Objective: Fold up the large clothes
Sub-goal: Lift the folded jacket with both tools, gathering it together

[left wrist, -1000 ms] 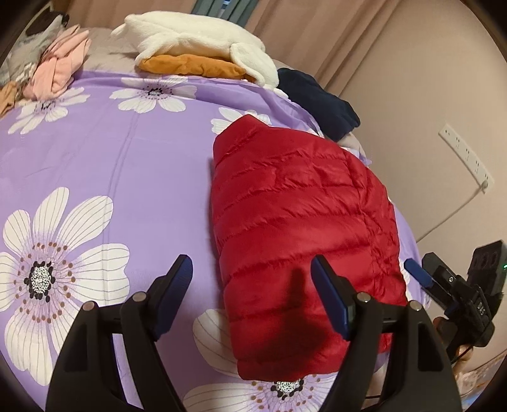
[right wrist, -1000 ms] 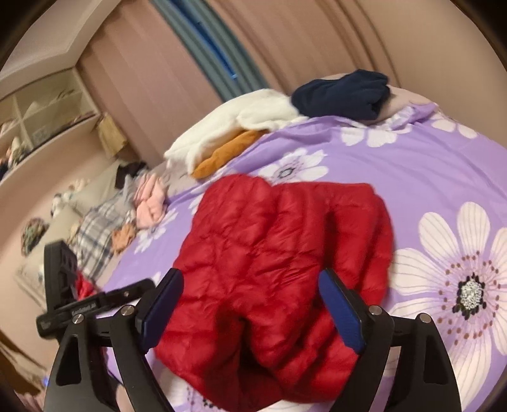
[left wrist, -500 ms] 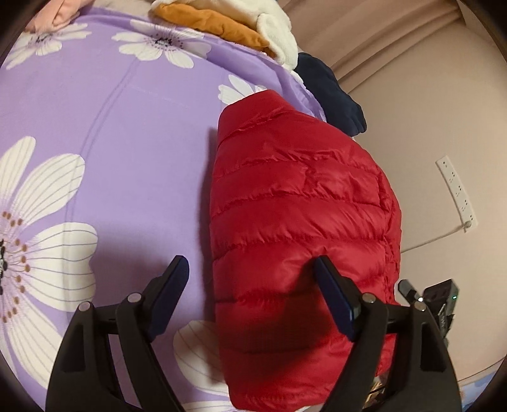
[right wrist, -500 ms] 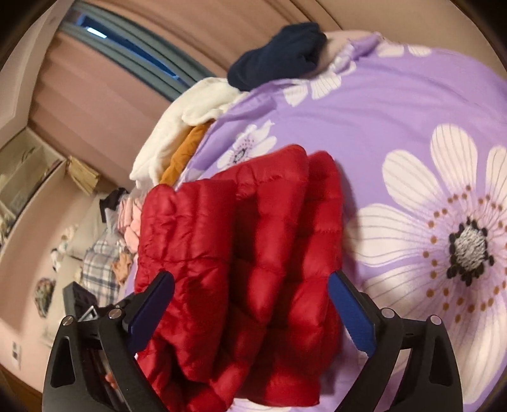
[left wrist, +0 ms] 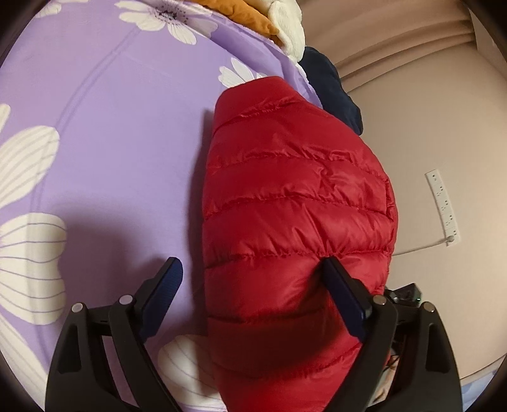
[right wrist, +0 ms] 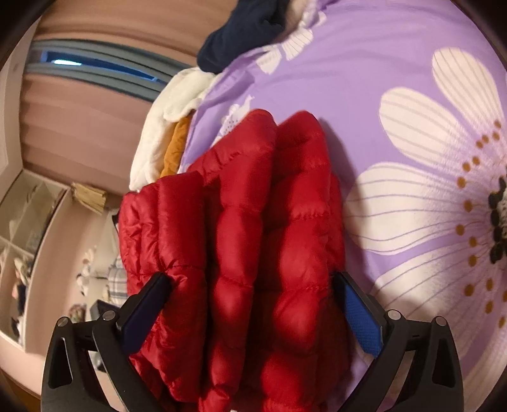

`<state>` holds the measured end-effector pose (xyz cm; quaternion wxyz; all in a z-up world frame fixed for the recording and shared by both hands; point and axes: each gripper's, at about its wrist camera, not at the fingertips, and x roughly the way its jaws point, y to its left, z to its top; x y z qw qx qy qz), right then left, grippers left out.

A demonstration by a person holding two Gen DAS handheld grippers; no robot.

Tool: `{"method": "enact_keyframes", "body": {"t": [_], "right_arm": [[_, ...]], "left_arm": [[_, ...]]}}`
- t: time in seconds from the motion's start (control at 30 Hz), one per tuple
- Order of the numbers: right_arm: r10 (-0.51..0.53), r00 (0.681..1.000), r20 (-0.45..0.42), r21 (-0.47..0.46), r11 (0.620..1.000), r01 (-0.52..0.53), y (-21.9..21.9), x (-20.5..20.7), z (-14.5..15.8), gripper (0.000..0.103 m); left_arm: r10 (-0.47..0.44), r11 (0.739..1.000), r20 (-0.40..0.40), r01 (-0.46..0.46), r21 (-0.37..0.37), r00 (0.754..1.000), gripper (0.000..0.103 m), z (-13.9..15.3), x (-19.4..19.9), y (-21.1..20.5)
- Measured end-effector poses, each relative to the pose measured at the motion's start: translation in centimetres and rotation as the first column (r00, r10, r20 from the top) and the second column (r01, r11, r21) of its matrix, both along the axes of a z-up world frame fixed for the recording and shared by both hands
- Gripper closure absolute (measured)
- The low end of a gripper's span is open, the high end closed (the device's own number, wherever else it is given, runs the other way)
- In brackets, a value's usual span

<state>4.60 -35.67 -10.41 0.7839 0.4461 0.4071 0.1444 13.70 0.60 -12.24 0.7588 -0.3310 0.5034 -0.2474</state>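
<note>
Red quilted puffer jacket (left wrist: 294, 202) lies on the purple floral bedspread (left wrist: 111, 133), near the bed's edge on the wall side, already doubled into a compact, roughly rectangular bundle; in the right wrist view it shows as stacked padded layers (right wrist: 253, 241), one flap resting over the other. Judged status: the main folds look done, and what is left appears to be a final fold or a squaring-up and then moving the bundle to the stack. Left gripper (left wrist: 253, 285): jaws spread and opening, straddling the bundle's bedspread-side edge, one finger over the sheet, the other over the red fabric; whether that finger rests on the fabric or just above it is hard to tell from this angle. Right gripper (right wrist: 253, 301): jaws spread nearly full and opening, with the bundle's near end between them, pads not seen pressing. Other garments, white (left wrist: 291, 31), orange (left wrist: 240, 16) and navy (left wrist: 332, 92), sit at the far end of the bed. Writing: none legible; no brand tag or label visible on the jacket, and the wall power strip (left wrist: 442, 206) shows no readable marking.
</note>
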Motion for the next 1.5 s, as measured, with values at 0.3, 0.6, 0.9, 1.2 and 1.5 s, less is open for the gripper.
{"method": "enact_keyframes", "body": {"t": [0.3, 0.6, 0.9, 1.2, 1.5], "right_arm": [[0.012, 1.0, 0.017, 0.04, 0.999, -0.012, 0.1, 0.0, -0.6, 0.001], [0.035, 0.998, 0.042, 0.002, 0.999, -0.035, 1.6, 0.4, -0.3, 0.001], [0.033, 0.996, 0.081, 0.011, 0.999, -0.034, 1.9, 0.0, -0.1, 0.023], [0.043, 0.985, 0.168, -0.018, 0.999, -0.041, 2.4, -0.9, 1.0, 0.045], [0.072, 0.962, 0.265, -0.063, 0.996, -0.058, 3.3, -1.2, 2.3, 0.05]], "left_arm": [[-0.019, 0.998, -0.019, 0.018, -0.053, 1.0, 0.012, -0.4, 0.3, -1.3], [-0.062, 0.997, 0.032, 0.06, 0.057, 0.998, 0.013, 1.2, 0.1, -3.8], [-0.084, 0.978, 0.122, 0.058, 0.201, 0.989, 0.025, 3.5, -1.3, -5.1], [-0.108, 0.956, 0.196, 0.047, 0.291, 0.975, 0.034, 5.2, -2.3, -5.8], [-0.112, 0.945, 0.236, 0.03, 0.325, 0.965, 0.036, 6.2, -3.4, -6.0]]}}
